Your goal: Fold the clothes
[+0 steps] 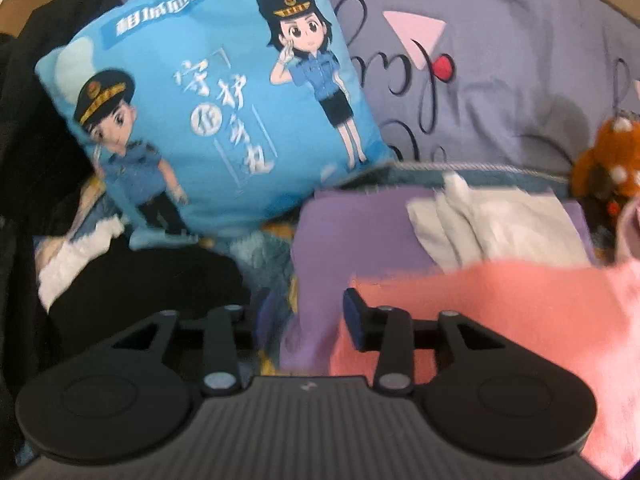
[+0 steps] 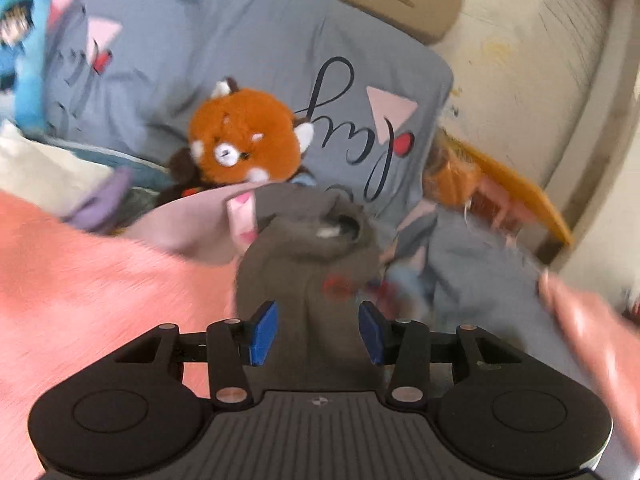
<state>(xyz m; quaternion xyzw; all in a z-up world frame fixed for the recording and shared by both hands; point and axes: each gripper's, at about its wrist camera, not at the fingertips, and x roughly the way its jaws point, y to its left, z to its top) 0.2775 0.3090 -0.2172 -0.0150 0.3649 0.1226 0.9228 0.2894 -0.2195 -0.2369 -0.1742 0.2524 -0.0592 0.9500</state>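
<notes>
Left claw (image 1: 304, 320) gapes wide over the bed, coral-pink garment (image 1: 500, 312) draped past its right finger, purple garment (image 1: 352, 232) beyond. Only this view shows the blue cushion (image 1: 208, 120) with cartoon officers; its Chinese writing is too blurred to read. Right claw (image 2: 316, 334) stands wide, empty, over a grey-brown hoodie (image 2: 308, 248); only here the red panda plush (image 2: 240, 136) shows its face.

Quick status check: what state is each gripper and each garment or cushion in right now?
Left gripper: open, empty.
Right gripper: open, empty, over the grey hoodie.
Pink garment: spread out, blurred.
Grey hoodie: lying flat, hood up top.
White garment: crumpled.
Blue cushion: propped up, tilted.
Plush toy: resting against the grey pillow.
</notes>
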